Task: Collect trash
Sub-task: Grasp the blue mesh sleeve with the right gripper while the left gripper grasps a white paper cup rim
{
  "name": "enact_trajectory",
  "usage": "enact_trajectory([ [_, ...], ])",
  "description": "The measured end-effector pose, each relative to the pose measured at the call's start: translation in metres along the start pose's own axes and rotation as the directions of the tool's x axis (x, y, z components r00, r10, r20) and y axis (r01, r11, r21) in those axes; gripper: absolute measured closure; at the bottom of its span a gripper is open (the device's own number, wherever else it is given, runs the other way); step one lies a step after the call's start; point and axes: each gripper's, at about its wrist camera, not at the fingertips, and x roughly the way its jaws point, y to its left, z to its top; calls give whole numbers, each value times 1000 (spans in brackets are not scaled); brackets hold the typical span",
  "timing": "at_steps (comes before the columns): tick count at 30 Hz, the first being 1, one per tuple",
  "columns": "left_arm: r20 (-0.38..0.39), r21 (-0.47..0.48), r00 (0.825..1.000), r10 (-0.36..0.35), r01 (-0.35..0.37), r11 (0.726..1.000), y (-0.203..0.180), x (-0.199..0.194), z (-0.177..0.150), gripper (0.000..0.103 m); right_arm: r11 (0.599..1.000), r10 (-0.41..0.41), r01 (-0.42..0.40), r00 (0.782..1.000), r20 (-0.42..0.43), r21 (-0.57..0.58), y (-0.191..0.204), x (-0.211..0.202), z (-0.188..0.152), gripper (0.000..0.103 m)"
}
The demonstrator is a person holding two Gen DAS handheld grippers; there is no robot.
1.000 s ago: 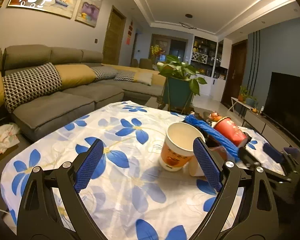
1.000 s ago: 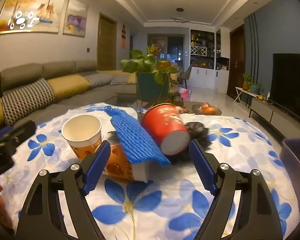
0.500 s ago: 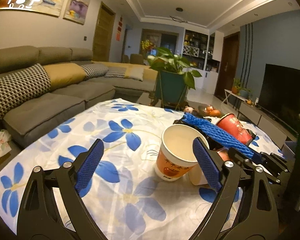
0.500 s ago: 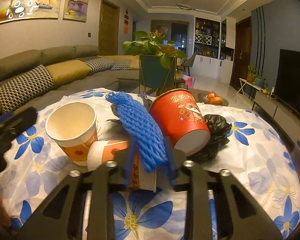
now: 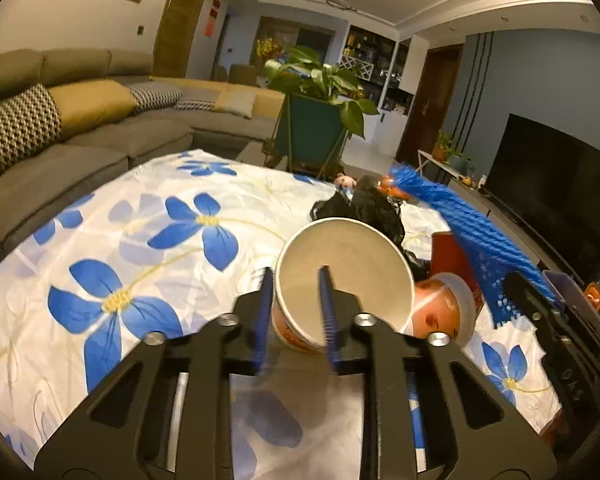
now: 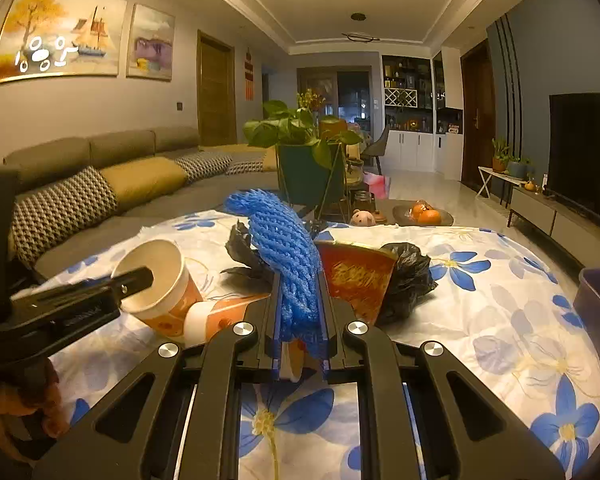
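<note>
A: Paper first, on the left wrist view: the orange-printed white paper cup point(image 5: 342, 276) is tipped with its mouth toward the camera, and the left gripper point(image 5: 295, 308) is clamped on its rim, one blue pad outside the wall and one inside the mouth.

B: And around it?

A: A second orange paper cup lying on its side point(image 5: 444, 312) sits just to its right on the white tablecloth with blue flowers point(image 5: 159, 240). Behind both lies a crumpled black plastic bag point(image 5: 372, 208). At right, the blue foam mesh sleeve point(image 5: 472, 228) slants across a red paper bucket point(image 5: 448, 256), with the right gripper's black frame under it.

B: The right wrist view?

A: The right gripper point(image 6: 299, 320) is closed tight on the blue foam mesh sleeve point(image 6: 283, 248), which rises up and back from between its pads. The red paper bucket point(image 6: 358, 276) stands just right of the sleeve, against the black plastic bag point(image 6: 410, 276). At left, the left gripper point(image 6: 135, 280) reaches in with a finger inside the tilted paper cup point(image 6: 159, 280); the cup on its side point(image 6: 219, 316) lies beside it. A grey bin edge point(image 6: 598, 300) shows at far right.
</note>
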Motion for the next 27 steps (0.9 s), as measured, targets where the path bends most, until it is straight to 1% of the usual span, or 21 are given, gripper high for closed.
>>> enact_trajectory([
  [1,-8,-4,1000,-1,1,1000,0,0,-2,96,1000,3,-3,1000,6,4,-2,-4,0,88],
  [4,-14,-17,1000,-10,10,1000,1,-2,-6,97,1000,6,-6,1000,22,17,-5,-16,1,88],
  [8,8,-23,1000,0,0,1000,1,-12,-11,98,999,12,-13,999,42,38,-11,-33,3,88],
  [12,54,-53,999,6,-3,999,3,-33,-15,98,999,1,-4,998,71,47,-16,-51,3,88],
  [16,92,-53,996,4,1,999,0,-53,-16,98,998,-7,2,996,83,66,-25,-71,-1,88],
  [20,127,-47,992,-12,18,999,-9,-71,-17,98,997,-16,10,997,81,77,-32,-86,-6,88],
  [27,149,-4,987,-61,62,998,-35,-85,-16,98,996,-57,50,993,98,75,-44,-114,-12,88],
])
